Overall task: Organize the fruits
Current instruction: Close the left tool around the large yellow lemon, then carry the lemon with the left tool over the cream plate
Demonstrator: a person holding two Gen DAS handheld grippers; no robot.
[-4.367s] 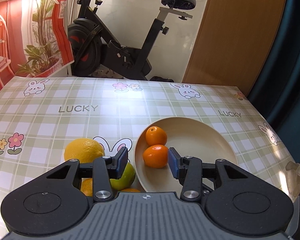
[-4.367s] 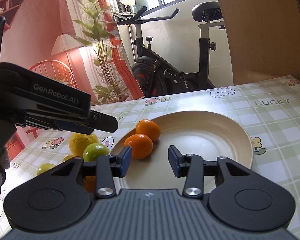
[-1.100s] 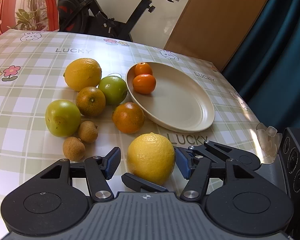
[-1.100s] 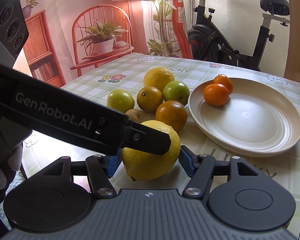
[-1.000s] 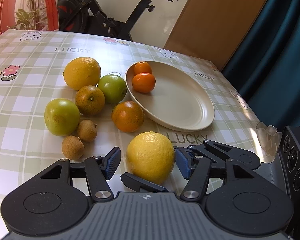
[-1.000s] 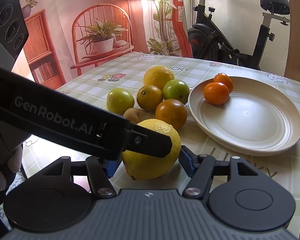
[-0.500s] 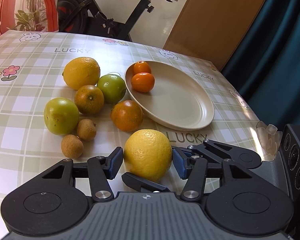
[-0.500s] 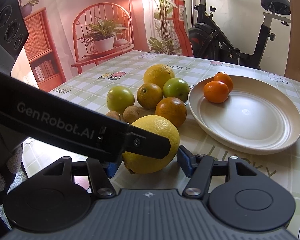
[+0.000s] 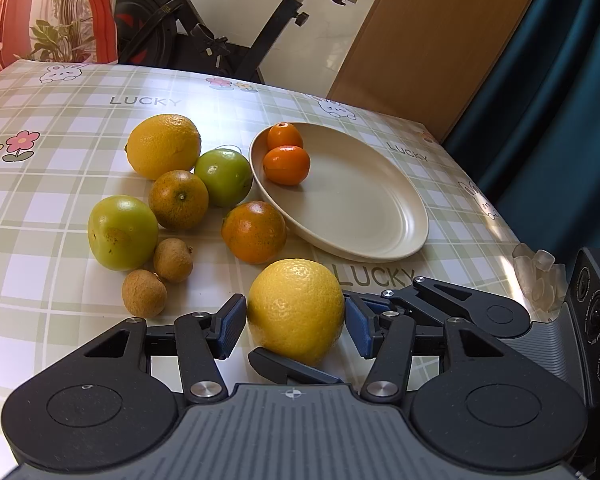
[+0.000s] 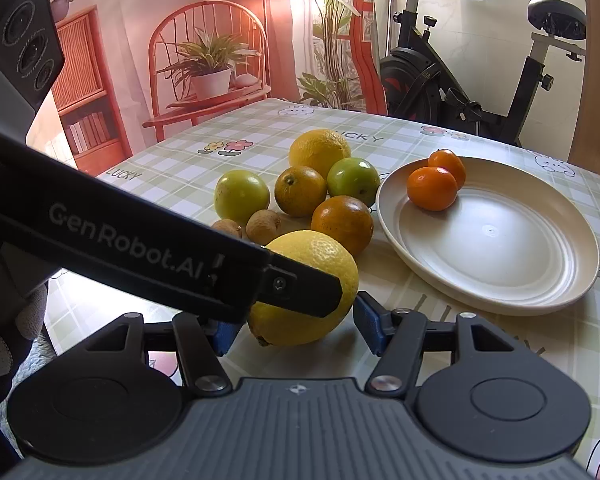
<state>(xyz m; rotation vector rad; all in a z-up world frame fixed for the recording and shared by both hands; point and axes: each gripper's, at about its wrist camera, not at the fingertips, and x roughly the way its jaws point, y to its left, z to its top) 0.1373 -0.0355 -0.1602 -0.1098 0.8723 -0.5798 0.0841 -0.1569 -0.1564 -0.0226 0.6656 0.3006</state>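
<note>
Lemon (image 9: 296,310): on the tabletop (image 9: 60,168) nearest both cameras, just short of the plate (image 9: 380,216); likely next to load.
Left gripper (image 9: 295,322): straddles the lemon, pads beside it; firm contact cannot be told.
Right gripper (image 10: 296,324): jaws either side of the same lemon, partly hidden; grip unclear.
Plate: two small oranges (image 9: 286,164) parked at its far rim, leaving room.
Loose fruit (image 9: 180,200): clustered left of the plate, awaiting transfer.

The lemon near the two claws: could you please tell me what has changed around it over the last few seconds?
Both claws pulled back from the plate to the near lemon; the left claw and right claw closed inward to bracket it, though contact is unclear. The two tangerines stayed on the plate.
</note>
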